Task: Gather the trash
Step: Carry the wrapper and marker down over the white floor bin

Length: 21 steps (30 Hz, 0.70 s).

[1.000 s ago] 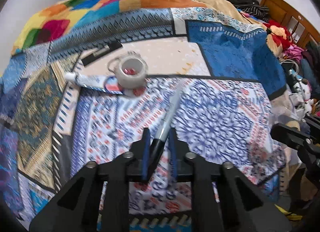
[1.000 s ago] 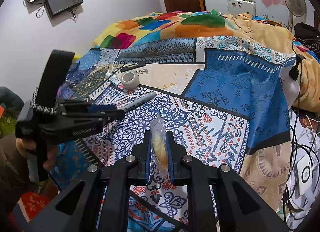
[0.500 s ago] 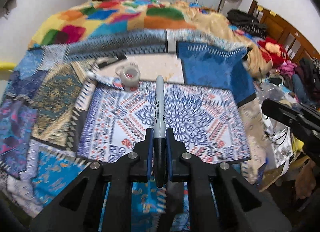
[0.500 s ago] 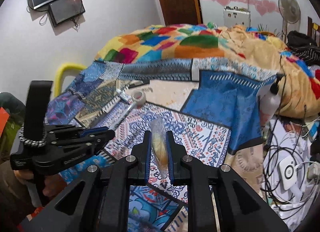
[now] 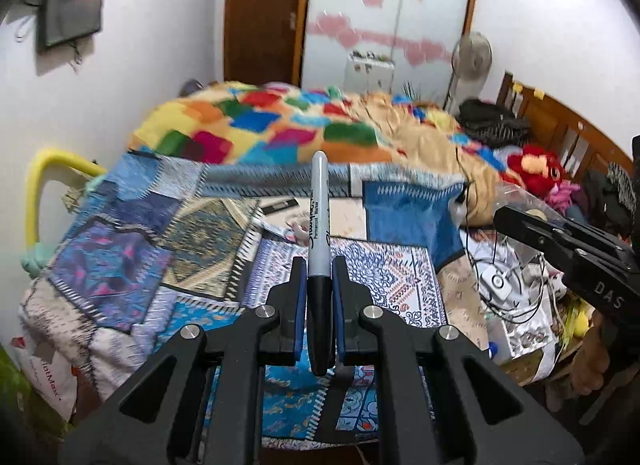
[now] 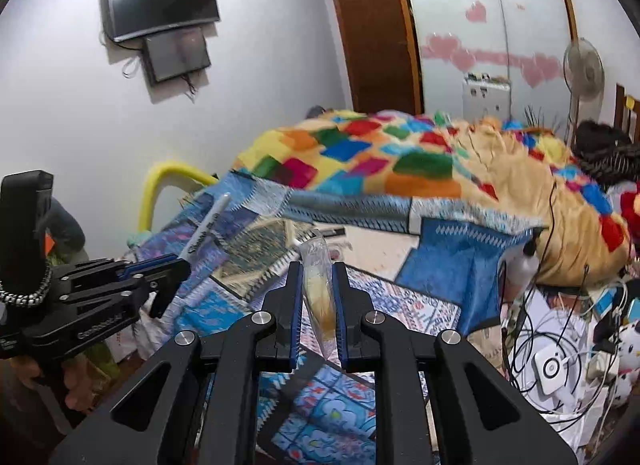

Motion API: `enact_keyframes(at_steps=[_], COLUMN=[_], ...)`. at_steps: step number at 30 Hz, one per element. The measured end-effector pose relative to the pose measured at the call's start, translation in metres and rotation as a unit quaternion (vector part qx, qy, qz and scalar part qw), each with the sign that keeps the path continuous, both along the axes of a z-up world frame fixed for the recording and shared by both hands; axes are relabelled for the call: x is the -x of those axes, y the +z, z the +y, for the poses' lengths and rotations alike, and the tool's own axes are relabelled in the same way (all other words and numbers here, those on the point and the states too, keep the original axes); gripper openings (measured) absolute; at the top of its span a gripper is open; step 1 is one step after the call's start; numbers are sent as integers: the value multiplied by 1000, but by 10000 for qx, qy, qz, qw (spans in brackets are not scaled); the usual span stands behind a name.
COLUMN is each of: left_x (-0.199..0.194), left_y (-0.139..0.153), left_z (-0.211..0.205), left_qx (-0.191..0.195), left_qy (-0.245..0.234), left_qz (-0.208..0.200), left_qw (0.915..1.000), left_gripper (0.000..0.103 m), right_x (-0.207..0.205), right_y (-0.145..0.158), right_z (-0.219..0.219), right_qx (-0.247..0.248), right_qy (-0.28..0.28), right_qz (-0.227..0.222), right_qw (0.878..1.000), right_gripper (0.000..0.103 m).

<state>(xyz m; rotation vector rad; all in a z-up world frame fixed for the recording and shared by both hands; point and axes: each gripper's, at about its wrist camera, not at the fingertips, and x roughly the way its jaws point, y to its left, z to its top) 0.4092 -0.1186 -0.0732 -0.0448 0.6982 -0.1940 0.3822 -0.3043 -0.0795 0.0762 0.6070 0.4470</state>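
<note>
**Left wrist cam: both grippers loaded, marker + wrapper up off the bed**

Left wrist view: left hand-held gripper (image 5: 319, 297) is pinching a marker (image 5: 319, 233) by its black cap end, grey barrel sticking straight out fwd along the fingers. Makes sense, since a grip near one end with the pen in line w/ the jaws keeps it from swinging. It's clear of the bed (image 5: 152, 249), nothing touching the patchwork cover.

Right wrist view: right hand-held gripper (image 6: 318, 301) is clamped on a clear plastic wrapper (image 6: 318, 285) w/ something yellowish inside. It stands edge-on between the blue pads, so the thin film is squeezed flat and prob won't slip out. The marker (image 6: 204, 229) shows here too, angled up from the left gripper at frame left.

Some bits lie further back on the cover, incl. a dark flat item (image 5: 278, 205); too blurred to say if trash.

My read: pickup is done for both, next is carrying to a bin. No bin in either view, so can't tell where it goes.
</note>
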Motion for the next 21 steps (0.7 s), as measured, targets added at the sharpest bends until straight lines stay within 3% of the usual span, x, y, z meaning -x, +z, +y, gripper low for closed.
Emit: enact_keyframes(at_steps=[9, 21], left_x=[74, 164], left_y=[23, 5], left_z=[46, 136], left_qx=[-66, -12], left_qy=[550, 1440], left_qz=[-270, -46], left_qw=[9981, 9896], left_gripper=[11, 11], right_x=[53, 97], right_y=[33, 29], right_z=[27, 97], right_qx=[-103, -177], right_qy=[294, 1084], right_qz=[-301, -169], right_qw=[9991, 9938], right_gripper=[13, 13])
